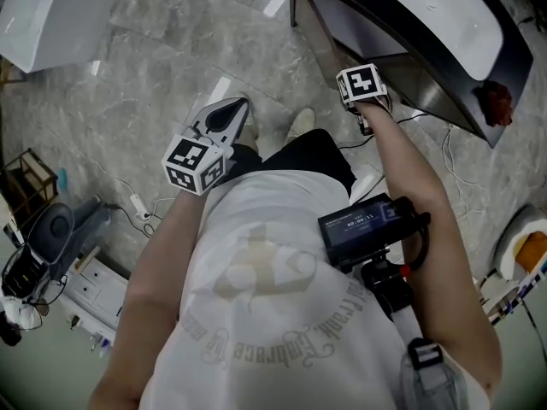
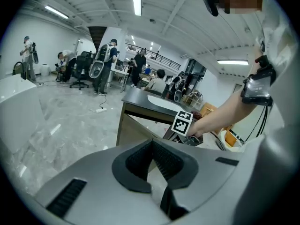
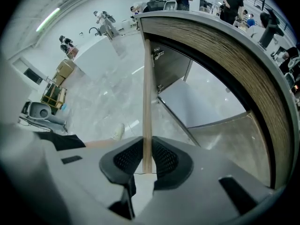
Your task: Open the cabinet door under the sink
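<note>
Underfoot, one floor [image 1: 171, 41] of glossy grey stone, veined like marble. At upper right from the head view, one cabinet [image 3: 225, 46] faced in brown wood grain, capped by one dark, smooth tabletop [image 1: 513, 58] with one white, rounded sink [image 1: 453, 15] sunk into it. Below the sink, one cabinet door [image 3: 147, 93], standing open and upright, seen edge-on from the right gripper view as a thin, straight strip of pale wood, with the plain grey inside of the cabinet open behind it. Two grippers in grey moulded plastic, each with two jaws lined in black ribbed pads and each topped by one white cube printed with black square markers. Right gripper [image 3: 146, 161] at the cabinet's front, pointing steeply down, jaws clamped on the lower edge of the door, pads pressing both faces of the wood. Left gripper [image 2: 153, 149] held apart over the open floor, well clear of the cabinet, jaws together with nothing between them.
</note>
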